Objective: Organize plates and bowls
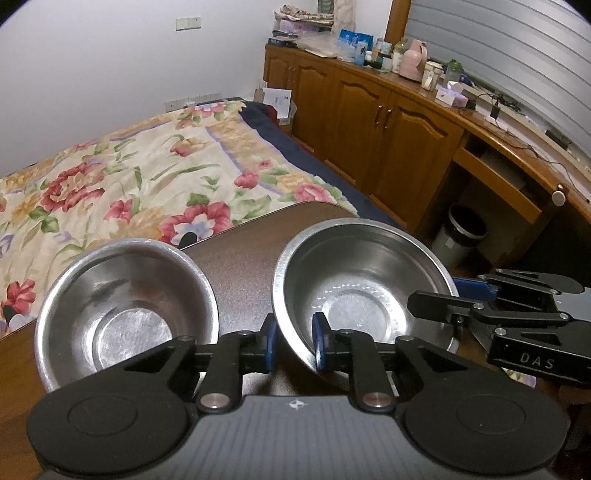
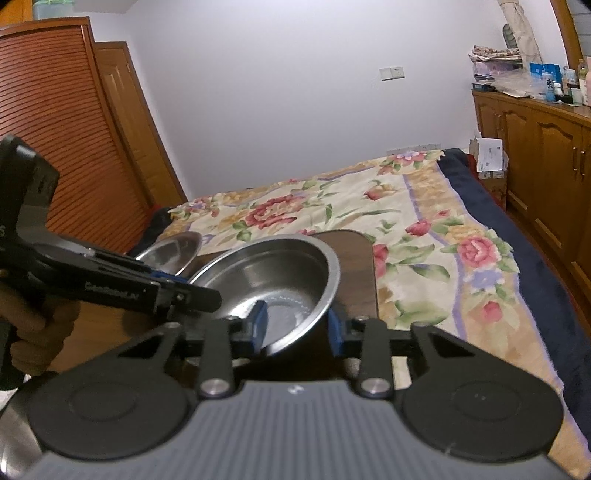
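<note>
2 steel bowls on the dark table [image 1: 240, 236], not yet nested: left gripper [image 1: 293, 345] and right gripper [image 2: 297, 325] each straddle the tilted larger bowl's [image 1: 354, 280] rim, jaws part-open, grip uncertain; the smaller bowl [image 1: 125, 306] sits apart

A bed [image 1: 147, 177] covered by a floral spread with a dark blue edge is seen against a plain white wall [image 1: 129, 55], on which a switch plate [image 1: 188, 23] is mounted. Along one side, wooden cabinets [image 1: 354, 110] are lined up, their top crowded with bottles, boxes and cables, with a slatted blind [image 1: 498, 44] above them and a bin [image 1: 460, 230] on the floor below. In the right wrist view, a louvred wardrobe [image 2: 55, 129] is shown beside the bed.
</note>
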`<state>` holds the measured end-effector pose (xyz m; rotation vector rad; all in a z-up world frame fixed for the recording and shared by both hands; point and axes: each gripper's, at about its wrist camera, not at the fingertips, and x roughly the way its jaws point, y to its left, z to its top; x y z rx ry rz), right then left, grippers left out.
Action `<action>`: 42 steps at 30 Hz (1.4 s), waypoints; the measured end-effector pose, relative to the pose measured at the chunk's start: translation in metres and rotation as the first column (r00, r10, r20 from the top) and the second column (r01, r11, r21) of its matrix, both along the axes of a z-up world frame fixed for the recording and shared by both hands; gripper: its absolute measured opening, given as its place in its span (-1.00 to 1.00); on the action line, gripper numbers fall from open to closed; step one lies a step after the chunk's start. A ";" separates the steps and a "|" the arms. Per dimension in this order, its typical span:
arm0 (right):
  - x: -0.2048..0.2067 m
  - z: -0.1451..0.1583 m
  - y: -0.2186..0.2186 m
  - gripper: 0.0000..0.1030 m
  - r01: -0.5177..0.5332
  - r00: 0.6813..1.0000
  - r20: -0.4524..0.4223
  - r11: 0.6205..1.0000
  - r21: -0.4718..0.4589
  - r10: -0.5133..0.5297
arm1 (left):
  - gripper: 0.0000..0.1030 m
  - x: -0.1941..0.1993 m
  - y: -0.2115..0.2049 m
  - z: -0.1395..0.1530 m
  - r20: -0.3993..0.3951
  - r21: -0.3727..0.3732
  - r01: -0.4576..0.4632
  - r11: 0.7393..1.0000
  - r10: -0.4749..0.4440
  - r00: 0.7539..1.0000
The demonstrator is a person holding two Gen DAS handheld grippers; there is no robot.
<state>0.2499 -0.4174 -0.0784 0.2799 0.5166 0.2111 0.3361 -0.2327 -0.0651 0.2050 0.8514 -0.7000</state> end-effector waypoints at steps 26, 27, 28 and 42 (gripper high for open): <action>-0.034 0.061 0.032 -0.46 -0.009 0.999 0.042 0.999 -0.046 0.011 | -0.58 -0.059 0.061 0.068 0.083 -0.096 -0.013 0.995 0.021 0.996; -0.035 0.064 0.034 -0.46 -0.014 0.999 0.043 0.999 -0.046 0.016 | -0.58 -0.062 0.064 0.068 0.084 -0.098 -0.016 0.995 0.024 0.996; -0.037 0.066 0.036 -0.46 -0.018 0.999 0.045 0.999 -0.050 0.020 | -0.58 -0.065 0.067 0.069 0.086 -0.098 -0.018 0.995 0.027 0.996; -0.064 0.080 0.070 -0.46 -0.065 0.995 0.069 0.993 -0.102 0.073 | -0.57 -0.110 0.109 0.077 0.099 -0.140 -0.051 0.989 0.065 0.993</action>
